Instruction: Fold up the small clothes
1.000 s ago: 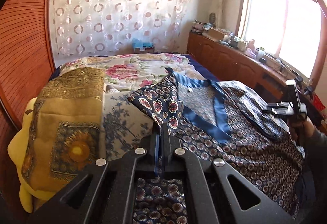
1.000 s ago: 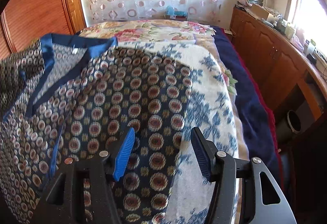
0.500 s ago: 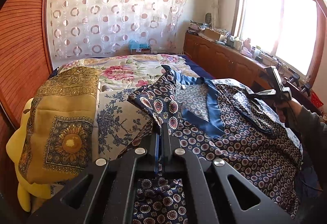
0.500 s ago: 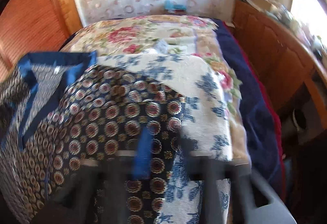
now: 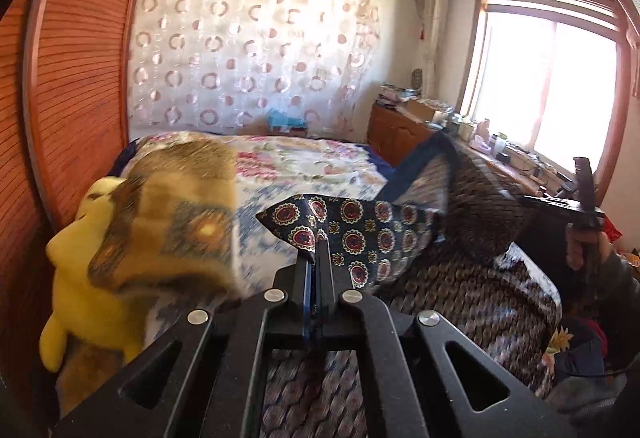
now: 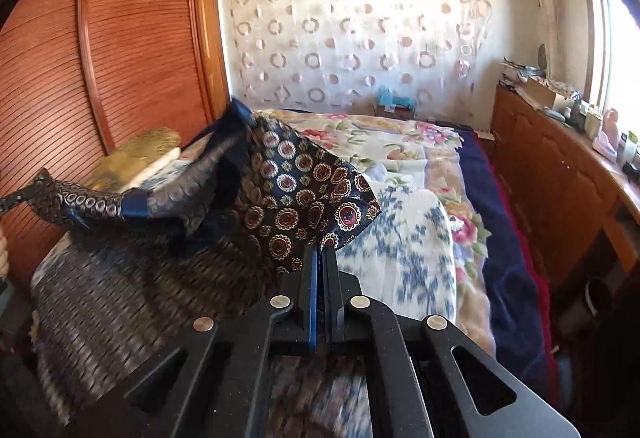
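A dark navy patterned garment [image 5: 352, 234] with red-and-gold medallions and blue trim hangs lifted above the bed, stretched between both grippers. My left gripper [image 5: 318, 244] is shut on one corner of it, the cloth fanning out past the fingertips. In the right wrist view the same garment [image 6: 304, 190] rises from my right gripper [image 6: 320, 254], which is shut on its other corner. The right gripper also shows at the far right of the left wrist view, held up in a person's hand [image 5: 580, 238]. The garment's lower part drapes blurred onto the bed.
The bed [image 6: 420, 238] carries a floral quilt [image 5: 304, 158] and a blue-and-white cloth [image 6: 404, 234]. A gold folded cloth [image 5: 172, 222] lies on a yellow plush toy [image 5: 76, 266] at the left. A wooden wardrobe [image 6: 132, 50] stands left, a cluttered wooden cabinet [image 6: 560, 166] right.
The right gripper's jaws closed on the garment's corner. Both grippers then rose and pulled back, lifting the garment off the bed; its collar now hangs in the air.
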The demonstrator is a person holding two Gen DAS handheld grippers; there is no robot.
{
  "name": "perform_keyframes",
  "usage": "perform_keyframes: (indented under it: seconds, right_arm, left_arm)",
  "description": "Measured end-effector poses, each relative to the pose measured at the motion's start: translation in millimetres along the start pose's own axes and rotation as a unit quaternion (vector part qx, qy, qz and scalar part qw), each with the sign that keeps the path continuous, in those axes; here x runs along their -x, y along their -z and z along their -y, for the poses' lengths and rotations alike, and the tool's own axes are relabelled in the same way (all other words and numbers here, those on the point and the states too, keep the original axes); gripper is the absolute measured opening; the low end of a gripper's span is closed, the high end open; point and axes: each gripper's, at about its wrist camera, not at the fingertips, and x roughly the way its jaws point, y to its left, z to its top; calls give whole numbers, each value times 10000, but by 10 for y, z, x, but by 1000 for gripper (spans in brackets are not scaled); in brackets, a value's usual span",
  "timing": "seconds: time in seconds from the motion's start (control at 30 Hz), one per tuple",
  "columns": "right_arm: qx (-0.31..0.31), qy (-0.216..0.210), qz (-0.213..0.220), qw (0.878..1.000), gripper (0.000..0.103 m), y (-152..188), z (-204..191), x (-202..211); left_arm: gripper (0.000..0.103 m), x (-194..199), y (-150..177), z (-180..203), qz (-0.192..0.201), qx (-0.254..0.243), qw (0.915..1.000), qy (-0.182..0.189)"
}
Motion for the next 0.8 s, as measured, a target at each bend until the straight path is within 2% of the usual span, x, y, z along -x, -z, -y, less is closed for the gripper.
perform_keyframes:
  seconds: [0.2,0.3,0.5,0.67,0.73,0.8]
  right_arm:
    - [-20,71,-260,9996,2,525,-7,503]
    - [121,210,-583,9980,2,788,-58,694]
    - [48,196,-1459,9891,2,1232,-4,708]
    - [-67,102,-1507,9885,2,1257,73,618]
    - [-45,89,-1480,9889,2,1113,90,485]
    - [73,126,-1441,9895,2,1060,58,537]
  left_arm:
    - [2,231,353,-238,-148,265,9989,-356]
    - [2,274,546,-305,-318,341,9977,-485]
    - [2,187,748,-374,-659,276,9954,-640]
    - [4,185,716,-356,-634,227,9957,-635]
    - [14,247,676,-330,-506,132,9967,-625]
    - [33,311,618,-316,-359,79,9972,-644]
